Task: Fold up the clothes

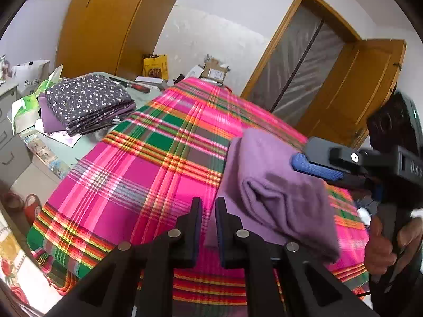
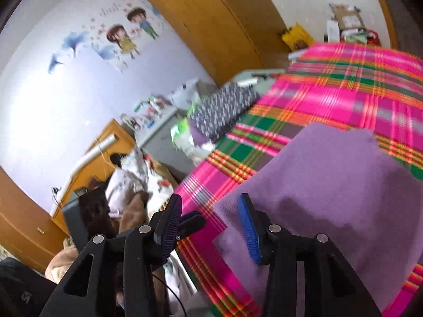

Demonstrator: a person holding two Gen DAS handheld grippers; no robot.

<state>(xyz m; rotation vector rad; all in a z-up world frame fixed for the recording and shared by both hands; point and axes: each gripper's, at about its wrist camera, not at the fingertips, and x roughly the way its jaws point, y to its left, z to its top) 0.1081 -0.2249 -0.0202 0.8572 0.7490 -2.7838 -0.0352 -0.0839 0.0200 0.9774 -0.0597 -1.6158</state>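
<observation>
I have both tools out over the bed, each angled down at the pink plaid blanket [image 1: 127, 174] that covers it. On the blanket lies the purple garment [image 2: 330, 185], partly folded, one thick fold of it humped up and draped in front of me. At the far left edge of the bed sits a stack of folded clothes [image 1: 87, 103], a dark floral piece on top of a purple one. My right hand [image 1: 383, 248] grips its handle low at the bed's near side, and my right gripper [image 2: 211, 227] stands wide apart, its blue pads over the garment's near corner with nothing pressed between them. My left gripper [image 1: 208, 227] is drawn nearly together with a slim gap left; purple cloth shows in that gap, but I cannot tell whether the pads pinch it.
</observation>
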